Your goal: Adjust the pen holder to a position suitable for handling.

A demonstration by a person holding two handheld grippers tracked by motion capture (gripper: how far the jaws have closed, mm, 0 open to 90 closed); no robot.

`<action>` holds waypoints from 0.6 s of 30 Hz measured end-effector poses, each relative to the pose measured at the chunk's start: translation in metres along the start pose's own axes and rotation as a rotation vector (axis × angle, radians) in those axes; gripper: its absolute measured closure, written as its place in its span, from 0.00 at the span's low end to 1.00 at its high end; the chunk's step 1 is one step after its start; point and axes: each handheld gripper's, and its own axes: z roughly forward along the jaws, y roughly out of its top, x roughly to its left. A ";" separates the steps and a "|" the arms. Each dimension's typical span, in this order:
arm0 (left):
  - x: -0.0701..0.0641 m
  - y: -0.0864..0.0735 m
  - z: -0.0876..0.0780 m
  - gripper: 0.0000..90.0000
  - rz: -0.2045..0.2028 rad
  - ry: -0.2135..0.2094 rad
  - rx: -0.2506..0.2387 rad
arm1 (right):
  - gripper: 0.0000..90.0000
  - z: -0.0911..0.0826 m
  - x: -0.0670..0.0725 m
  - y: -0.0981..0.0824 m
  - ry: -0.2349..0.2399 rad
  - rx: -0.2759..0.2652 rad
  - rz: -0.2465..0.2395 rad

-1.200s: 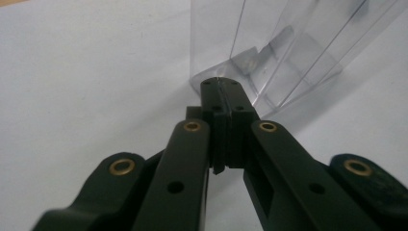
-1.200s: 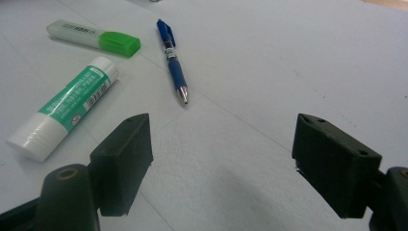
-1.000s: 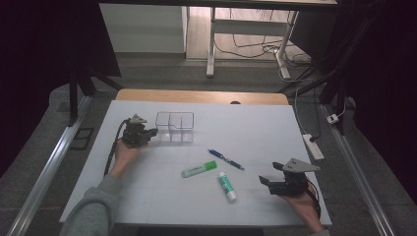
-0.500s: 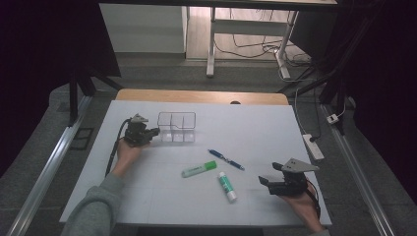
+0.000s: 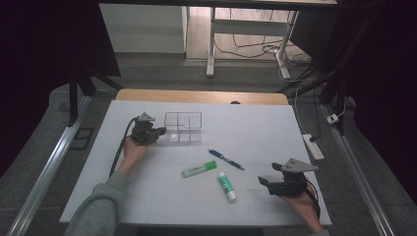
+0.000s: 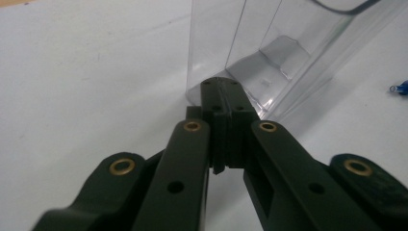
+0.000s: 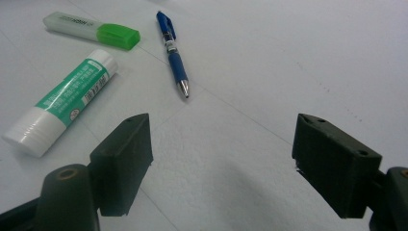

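Left gripper (image 6: 222, 96): pressed together, tips at the clear organizer (image 6: 269, 53).
Right gripper (image 7: 221, 159): spread; pen (image 7: 172, 45) ahead.
Next: likely reach for pen.

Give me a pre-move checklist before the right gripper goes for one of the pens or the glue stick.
1. Right gripper open, nothing between its jaws: ok.
2. Blue pen, glue stick and green highlighter lie apart on the table: ok.
3. Left gripper shut at the clear organizer: ok.
4. Left gripper actually clamping the organizer's wall: cannot tell.
5. Organizer upright: ok.
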 end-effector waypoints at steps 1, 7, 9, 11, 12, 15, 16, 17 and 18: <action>-0.002 0.001 0.002 0.98 0.003 -0.009 -0.004 | 0.24 0.000 0.000 0.000 0.004 -0.006 0.005; -0.005 0.006 0.008 0.98 -0.001 -0.020 -0.008 | 0.24 0.002 0.001 -0.001 0.007 -0.004 0.008; -0.005 0.007 0.009 0.98 -0.006 -0.024 -0.011 | 0.24 0.002 0.001 -0.001 0.006 -0.003 0.006; -0.006 0.008 0.011 0.98 -0.005 -0.030 -0.010 | 0.24 0.000 0.001 0.000 0.005 -0.009 0.007; -0.007 0.010 0.013 0.98 0.002 -0.033 -0.004 | 0.24 -0.001 0.001 0.000 -0.001 -0.010 0.006; -0.009 0.013 0.016 0.98 -0.005 -0.048 0.000 | 0.24 -0.003 0.000 0.000 0.003 -0.023 0.019; -0.009 0.013 0.016 0.98 -0.005 -0.048 0.000 | 0.24 -0.003 0.000 0.000 0.005 -0.024 0.019; -0.010 0.016 0.019 0.98 0.003 -0.043 0.012 | 0.24 -0.003 0.000 0.000 0.005 -0.025 0.020; -0.012 0.018 0.020 0.98 0.004 -0.040 0.015 | 0.24 -0.003 -0.001 0.000 0.007 -0.022 0.017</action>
